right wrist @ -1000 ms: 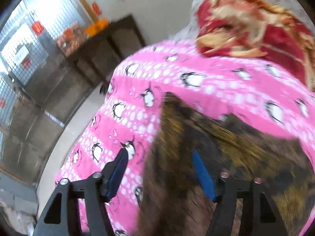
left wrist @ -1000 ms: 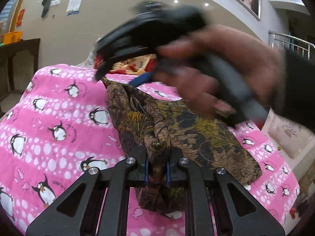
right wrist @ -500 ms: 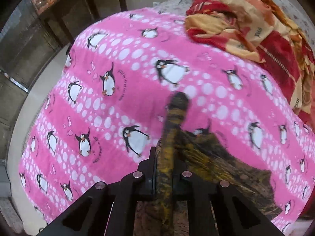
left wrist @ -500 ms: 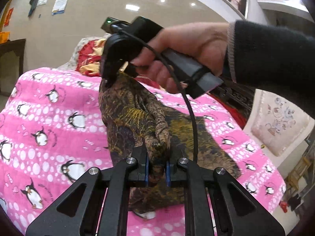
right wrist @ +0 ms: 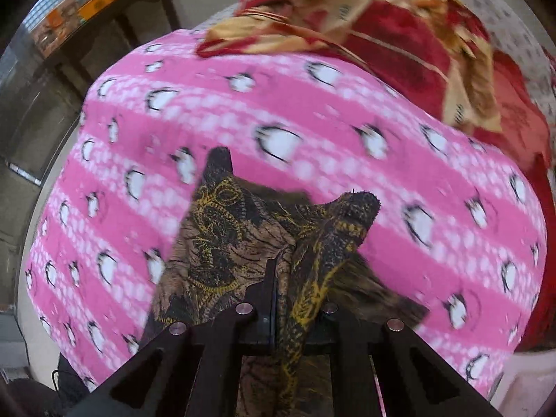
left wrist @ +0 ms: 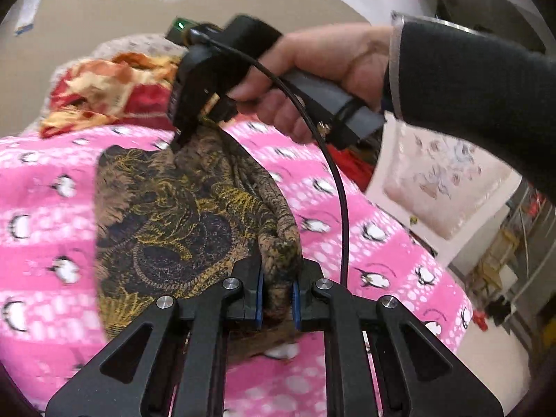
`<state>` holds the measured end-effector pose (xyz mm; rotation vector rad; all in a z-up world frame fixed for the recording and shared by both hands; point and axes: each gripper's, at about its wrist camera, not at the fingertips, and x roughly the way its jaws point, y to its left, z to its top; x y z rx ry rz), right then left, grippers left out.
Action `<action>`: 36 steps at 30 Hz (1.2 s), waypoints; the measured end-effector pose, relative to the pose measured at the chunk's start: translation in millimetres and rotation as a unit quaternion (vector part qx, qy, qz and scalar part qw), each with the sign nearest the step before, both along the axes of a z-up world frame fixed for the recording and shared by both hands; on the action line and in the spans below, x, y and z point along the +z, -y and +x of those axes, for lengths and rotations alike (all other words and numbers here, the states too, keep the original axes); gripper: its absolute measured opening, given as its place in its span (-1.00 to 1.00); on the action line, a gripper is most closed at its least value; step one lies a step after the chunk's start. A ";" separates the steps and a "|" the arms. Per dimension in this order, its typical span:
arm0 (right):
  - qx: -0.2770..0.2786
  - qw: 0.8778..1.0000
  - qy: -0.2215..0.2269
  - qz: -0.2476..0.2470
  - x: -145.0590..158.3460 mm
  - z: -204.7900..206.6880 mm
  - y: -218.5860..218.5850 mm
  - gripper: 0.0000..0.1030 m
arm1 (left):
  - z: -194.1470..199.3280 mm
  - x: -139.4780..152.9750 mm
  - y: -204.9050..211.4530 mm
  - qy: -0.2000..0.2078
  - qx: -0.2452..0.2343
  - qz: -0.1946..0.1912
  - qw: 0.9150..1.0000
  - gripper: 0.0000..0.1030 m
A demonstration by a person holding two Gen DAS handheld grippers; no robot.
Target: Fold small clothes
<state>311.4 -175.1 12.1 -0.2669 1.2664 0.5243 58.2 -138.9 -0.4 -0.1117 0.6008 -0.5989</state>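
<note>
Lying half-lifted on the pink penguin blanket (left wrist: 365,243), the brown-and-gold patterned garment (left wrist: 173,215) is pinched at both ends: left gripper (left wrist: 277,295) and right gripper (right wrist: 278,309) each clamp a fold. No writing is legible. A red-and-cream quilt (right wrist: 399,45) is heaped behind, beige wall (left wrist: 104,17) beyond.

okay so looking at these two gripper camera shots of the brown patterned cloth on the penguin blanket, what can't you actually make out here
- Left wrist view: the near end of the brown cloth is hidden under the left gripper.
- Left wrist view: the right gripper has its fingertips buried in cloth; its own body covers them.
- Right wrist view: the right gripper's pads are covered by bunched cloth.
- Both views: the penguin blanket is motion-blurred, and its edges are cut off.
- What kind of garment it is: unclear.
</note>
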 end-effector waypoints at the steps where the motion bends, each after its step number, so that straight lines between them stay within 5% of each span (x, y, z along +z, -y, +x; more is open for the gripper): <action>1: -0.003 1.000 -0.002 0.001 -3.5 1.3 7.7 -0.86 | 2.8 -4.8 10.1 -0.008 -0.005 0.006 1.000 -0.80; 9: -0.038 0.999 -0.015 0.029 -67.4 11.2 58.2 -0.81 | 15.7 -50.2 55.0 -0.066 -0.004 0.072 0.995 -0.79; 12: -0.072 0.994 -0.031 0.082 -75.6 13.5 79.0 -0.67 | 5.4 -56.5 54.9 -0.075 -0.012 0.074 0.994 -0.60; 15: -0.098 0.990 0.001 0.103 -59.2 9.3 99.1 -0.58 | -11.6 -53.4 53.2 -0.080 -0.036 0.056 0.995 -0.32; 20: -0.144 0.976 0.088 0.139 -8.8 -28.4 140.9 -0.53 | -49.2 -33.0 26.4 -0.045 -0.057 0.052 0.996 -0.32; 24: -0.050 0.973 0.140 0.178 14.9 -104.4 132.7 -0.53 | -44.7 -13.8 -33.9 -0.020 0.021 0.048 0.998 -0.32; 26: 0.022 0.974 0.162 0.156 10.4 -154.0 110.1 -0.53 | -30.5 -14.5 -54.9 -0.025 0.073 0.048 0.996 -0.32; 30: 0.080 0.975 0.172 0.112 -16.1 -205.5 80.7 -0.53 | 8.1 -48.2 -75.8 -0.099 0.122 0.031 0.987 -0.32; 32: 0.068 0.981 0.168 0.071 -45.4 -214.7 78.2 -0.53 | 17.1 -80.4 -77.7 -0.164 0.120 0.022 0.979 -0.36; 34: 0.035 0.993 0.114 0.020 -92.2 -213.7 88.7 -0.53 | 6.5 -82.6 -75.3 -0.141 0.120 0.026 0.982 -0.36; 36: 0.009 0.989 0.139 0.058 -97.8 -225.5 105.7 -0.52 | 3.7 -77.2 -70.8 -0.138 0.119 0.040 0.982 -0.36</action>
